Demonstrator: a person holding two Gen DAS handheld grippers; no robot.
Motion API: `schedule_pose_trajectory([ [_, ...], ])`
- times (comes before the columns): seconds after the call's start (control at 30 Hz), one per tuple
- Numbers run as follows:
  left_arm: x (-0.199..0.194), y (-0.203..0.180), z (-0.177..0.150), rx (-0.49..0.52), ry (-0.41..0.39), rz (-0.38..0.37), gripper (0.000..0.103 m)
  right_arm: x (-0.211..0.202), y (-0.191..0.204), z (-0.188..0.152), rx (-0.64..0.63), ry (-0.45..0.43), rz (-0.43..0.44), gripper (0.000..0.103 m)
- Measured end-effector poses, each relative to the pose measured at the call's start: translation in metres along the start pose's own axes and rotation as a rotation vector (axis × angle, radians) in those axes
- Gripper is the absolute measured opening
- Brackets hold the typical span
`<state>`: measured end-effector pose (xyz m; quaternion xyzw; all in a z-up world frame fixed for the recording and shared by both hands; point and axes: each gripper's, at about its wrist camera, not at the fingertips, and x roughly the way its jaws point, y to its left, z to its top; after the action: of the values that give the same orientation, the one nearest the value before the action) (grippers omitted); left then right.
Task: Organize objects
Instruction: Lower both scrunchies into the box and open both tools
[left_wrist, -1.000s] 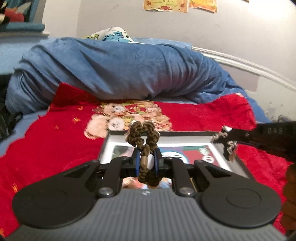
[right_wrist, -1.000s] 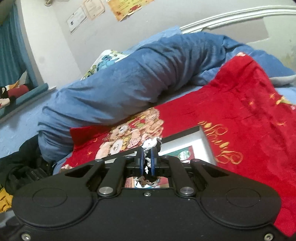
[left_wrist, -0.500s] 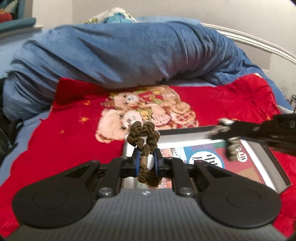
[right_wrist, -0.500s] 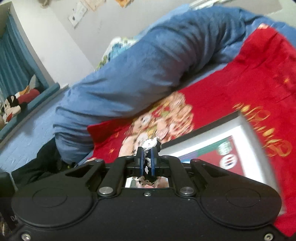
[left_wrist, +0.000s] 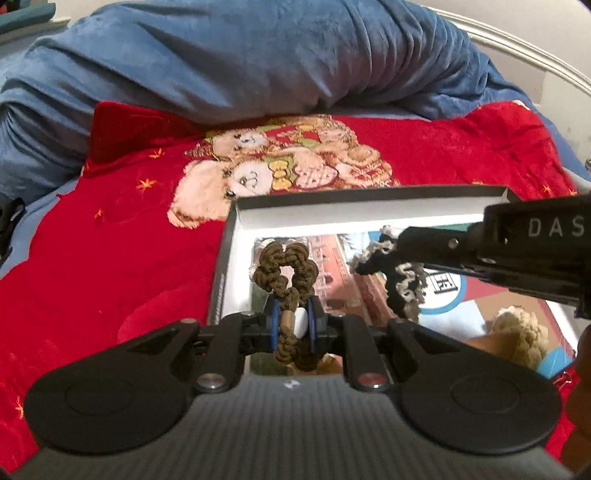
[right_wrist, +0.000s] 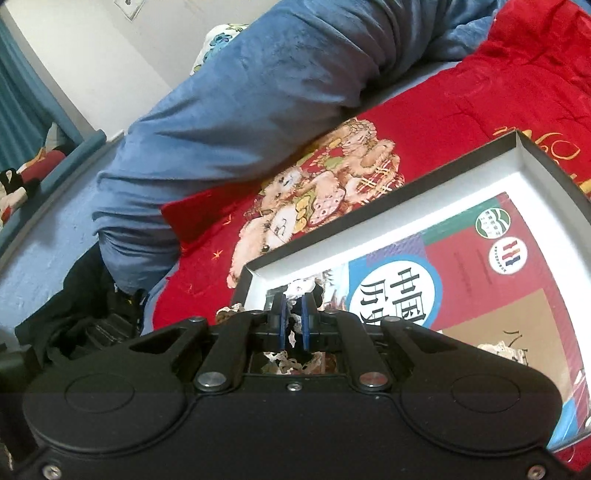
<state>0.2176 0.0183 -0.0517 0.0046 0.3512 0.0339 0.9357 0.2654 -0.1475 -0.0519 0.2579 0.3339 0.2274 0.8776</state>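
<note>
Both claws are clamped: left claw (left_wrist: 293, 326) on the brown scrunchie (left_wrist: 286, 267), right claw (right_wrist: 291, 321) on a black-and-white one (left_wrist: 400, 275) (probably). Dropped now, either could miss the box (left_wrist: 369, 214), low in the frame.

Bed with red teddy-bear print fleece blanket (left_wrist: 110, 236); on it, shallow black-rimmed white cardboard box (left_wrist: 369, 214), and bunched blue plush duvet (left_wrist: 258, 62) behind.

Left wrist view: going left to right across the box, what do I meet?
Box's left wall → brown braided scrunchie in the left gripper → black-and-white scrunchie in the right gripper → cream scrunchie.
</note>
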Motion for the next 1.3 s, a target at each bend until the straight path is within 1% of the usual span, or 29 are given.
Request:
schedule_pose_trajectory([
  [0.1,0.002,-0.004,-0.002,0.013,0.004,-0.009,0.019,0.001,-0.002,-0.002,0.014,0.008,-0.007,0.009],
  [0.27,0.000,-0.011,-0.002,0.032,-0.014,-0.029,0.019,0.004,-0.007,-0.004,0.033,0.019,-0.018,0.009],
  [0.6,0.002,-0.013,-0.003,0.038,-0.001,-0.041,0.020,0.004,-0.007,-0.007,0.028,0.024,-0.037,0.009],
  [0.8,0.001,-0.015,-0.003,0.048,0.000,-0.047,0.021,0.007,-0.004,-0.010,0.003,0.034,-0.069,0.010],
  [1.07,0.000,-0.018,-0.004,0.056,0.009,-0.054,0.021,0.006,-0.004,-0.013,0.020,0.033,-0.076,0.010],
  [1.23,0.001,-0.017,-0.005,0.065,0.011,-0.052,0.023,0.008,-0.005,-0.016,0.028,0.047,-0.105,0.010],
  [1.3,0.001,-0.017,-0.006,0.072,0.015,-0.052,0.023,0.008,-0.005,-0.016,0.035,0.050,-0.105,0.010],
])
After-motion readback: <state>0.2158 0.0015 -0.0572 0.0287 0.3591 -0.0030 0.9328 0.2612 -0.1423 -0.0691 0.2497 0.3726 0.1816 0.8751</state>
